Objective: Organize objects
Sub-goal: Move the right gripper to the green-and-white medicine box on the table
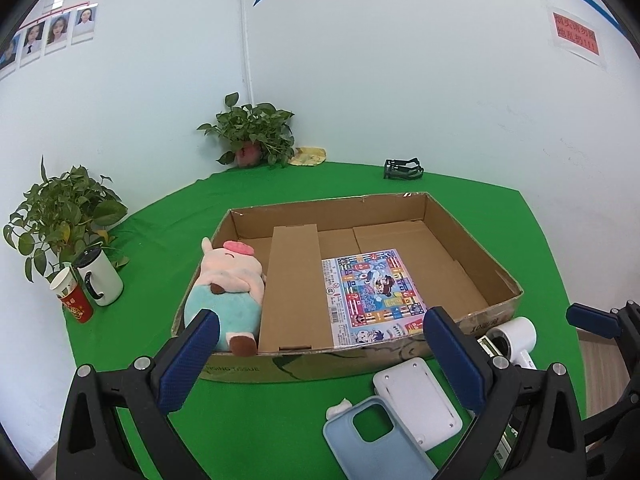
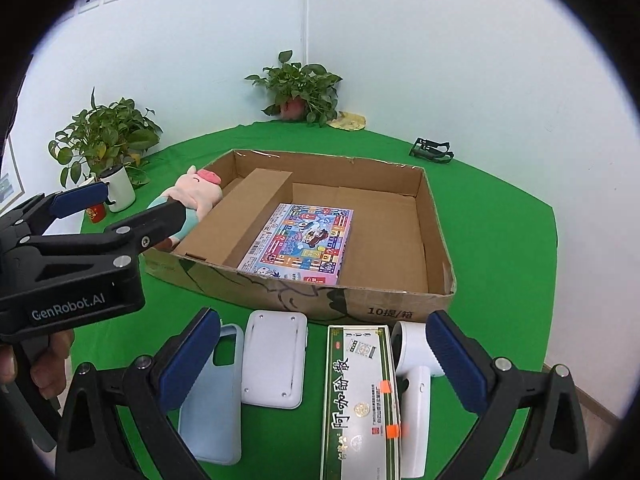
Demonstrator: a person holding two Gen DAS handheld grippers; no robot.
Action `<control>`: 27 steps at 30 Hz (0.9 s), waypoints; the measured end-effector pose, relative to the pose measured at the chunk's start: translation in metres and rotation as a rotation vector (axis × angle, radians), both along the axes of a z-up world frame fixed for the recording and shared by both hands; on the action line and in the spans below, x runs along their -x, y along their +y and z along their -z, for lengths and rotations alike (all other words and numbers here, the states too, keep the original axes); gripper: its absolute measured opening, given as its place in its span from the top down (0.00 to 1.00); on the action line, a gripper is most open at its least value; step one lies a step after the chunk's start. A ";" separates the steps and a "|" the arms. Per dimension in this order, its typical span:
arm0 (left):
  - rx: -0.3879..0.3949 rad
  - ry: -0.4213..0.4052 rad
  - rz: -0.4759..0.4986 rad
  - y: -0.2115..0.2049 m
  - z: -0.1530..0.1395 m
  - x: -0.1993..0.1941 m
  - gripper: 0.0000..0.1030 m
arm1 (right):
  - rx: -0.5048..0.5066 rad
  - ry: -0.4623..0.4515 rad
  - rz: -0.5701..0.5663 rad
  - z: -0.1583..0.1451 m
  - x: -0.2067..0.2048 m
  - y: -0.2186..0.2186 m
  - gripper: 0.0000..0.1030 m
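I have the left gripper [image 1: 316,354] spread wide and empty, hovering over the near edge of the cardboard box [image 1: 472,208]. The right gripper [image 2: 320,358] also stands wide open with nothing in it, above the items lined up on the green table [image 2: 500,216] just near the box. Inside the box, the plush pig [image 1: 230,288] lies in the left compartment and the colourful game box [image 1: 372,296] lies flat beside the cardboard divider [image 1: 292,288]. Waiting outside, left to right: blue phone case [image 2: 216,396], white device [image 2: 274,360], green-edged medicine box [image 2: 360,396], white hair dryer [image 2: 416,364].
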State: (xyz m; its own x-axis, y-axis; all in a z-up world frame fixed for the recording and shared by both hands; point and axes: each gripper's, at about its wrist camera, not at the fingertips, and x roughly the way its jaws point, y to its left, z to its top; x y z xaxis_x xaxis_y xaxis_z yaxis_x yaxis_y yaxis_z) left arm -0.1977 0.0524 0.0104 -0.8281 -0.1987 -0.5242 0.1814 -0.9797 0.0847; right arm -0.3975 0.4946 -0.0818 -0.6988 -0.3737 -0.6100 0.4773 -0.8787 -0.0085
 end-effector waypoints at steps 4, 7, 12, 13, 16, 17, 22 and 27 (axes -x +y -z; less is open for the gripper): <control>0.010 -0.003 -0.013 0.005 -0.001 -0.004 0.00 | 0.013 -0.007 -0.001 0.004 -0.006 0.006 0.01; -0.004 -0.007 -0.002 0.008 0.001 -0.006 0.00 | 0.012 -0.019 -0.007 0.008 -0.006 0.007 0.01; -0.025 -0.027 -0.019 0.010 0.011 -0.005 0.00 | 0.006 -0.015 -0.025 0.010 -0.008 0.009 0.01; -0.033 -0.032 -0.020 0.009 0.013 -0.004 0.00 | 0.005 -0.015 -0.029 0.011 -0.010 0.010 0.01; -0.057 -0.053 -0.006 0.010 0.022 -0.004 0.00 | 0.013 -0.038 -0.051 0.017 -0.012 0.014 0.01; -0.074 -0.069 0.011 0.011 0.026 -0.002 0.00 | 0.020 -0.051 -0.061 0.020 -0.013 0.016 0.01; -0.291 -0.231 0.187 0.009 0.054 0.013 0.01 | 0.027 -0.085 -0.105 0.040 -0.024 0.031 0.01; -0.448 -0.334 0.308 0.026 0.085 0.024 0.01 | 0.024 -0.151 -0.126 0.066 -0.037 0.050 0.01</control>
State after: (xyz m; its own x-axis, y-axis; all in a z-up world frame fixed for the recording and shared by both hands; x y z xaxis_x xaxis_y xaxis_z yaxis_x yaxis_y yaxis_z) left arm -0.2221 0.0781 -0.0742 -0.5899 0.3207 -0.7410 -0.0795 -0.9363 -0.3420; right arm -0.3604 0.5444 -0.1475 -0.5466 -0.4682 -0.6943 0.5775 -0.8111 0.0924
